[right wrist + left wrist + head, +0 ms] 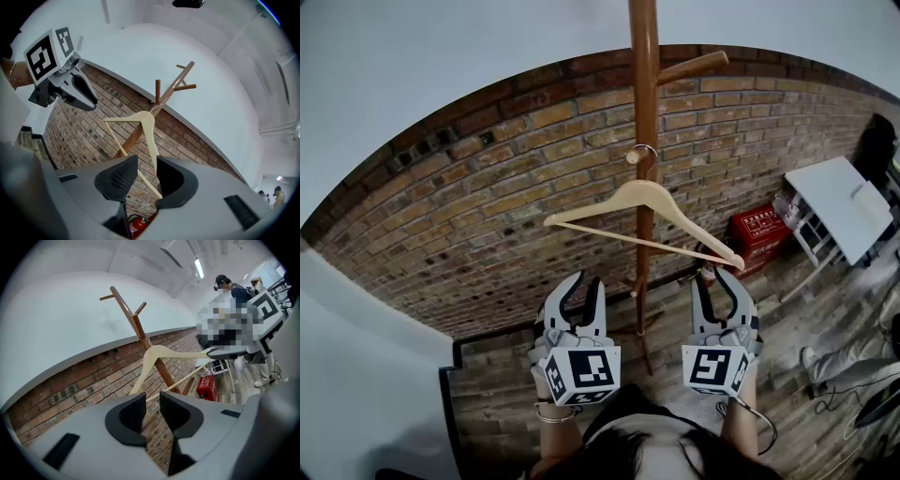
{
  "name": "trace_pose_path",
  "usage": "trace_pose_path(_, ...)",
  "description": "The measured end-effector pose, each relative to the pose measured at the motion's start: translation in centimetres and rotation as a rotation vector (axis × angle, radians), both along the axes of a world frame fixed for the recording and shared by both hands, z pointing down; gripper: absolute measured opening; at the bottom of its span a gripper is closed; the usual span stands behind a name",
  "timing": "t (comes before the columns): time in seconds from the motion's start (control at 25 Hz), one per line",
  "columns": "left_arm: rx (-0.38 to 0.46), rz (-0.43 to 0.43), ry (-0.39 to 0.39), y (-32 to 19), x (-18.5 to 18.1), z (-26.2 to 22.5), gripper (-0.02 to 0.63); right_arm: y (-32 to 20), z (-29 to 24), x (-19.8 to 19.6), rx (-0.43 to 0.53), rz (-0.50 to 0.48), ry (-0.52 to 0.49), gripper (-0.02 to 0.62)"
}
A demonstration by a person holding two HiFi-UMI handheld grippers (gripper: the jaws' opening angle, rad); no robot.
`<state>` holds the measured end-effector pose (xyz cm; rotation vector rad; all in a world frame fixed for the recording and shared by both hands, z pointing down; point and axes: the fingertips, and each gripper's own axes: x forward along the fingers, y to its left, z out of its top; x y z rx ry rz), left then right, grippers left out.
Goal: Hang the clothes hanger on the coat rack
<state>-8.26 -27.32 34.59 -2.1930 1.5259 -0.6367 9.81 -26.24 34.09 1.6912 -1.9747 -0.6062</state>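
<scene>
The pale wooden clothes hanger (647,192) hangs by its metal hook (643,150) on a peg of the brown wooden coat rack (644,75). My left gripper (581,286) is below the hanger's left arm, open, with nothing between its jaws. In the left gripper view the hanger (154,355) and rack (126,310) lie beyond the left gripper (151,400). My right gripper (719,279) is at the hanger's right end. In the right gripper view that end of the hanger (147,124) reaches in between the right gripper's (145,165) jaws, which stand apart and do not press on it.
A low brick wall (487,216) runs behind the rack. A red crate (759,230) and a white table (844,206) stand to the right. A red fire extinguisher (138,225) is near the rack's foot. A person's legs (848,366) are at the far right.
</scene>
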Motion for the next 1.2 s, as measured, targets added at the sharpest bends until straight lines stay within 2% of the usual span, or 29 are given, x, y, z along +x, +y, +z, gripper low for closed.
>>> trace_pose_path(0.32,0.006,0.004,0.053,2.5,0.5,0.6,0.08,2.1,0.5,-0.6,-0.019,-0.037,-0.051,0.126)
trace_pose_path(0.92,-0.011,0.023,0.227,7.8,2.0,1.0,0.037,6.1,0.2,-1.4,-0.011,-0.13,-0.203,0.061)
trace_pose_path(1.2,0.006,0.055,0.241,10.4,3.7,0.1,0.029,8.5,0.9,-0.8,-0.039,-0.159,-0.254,0.049)
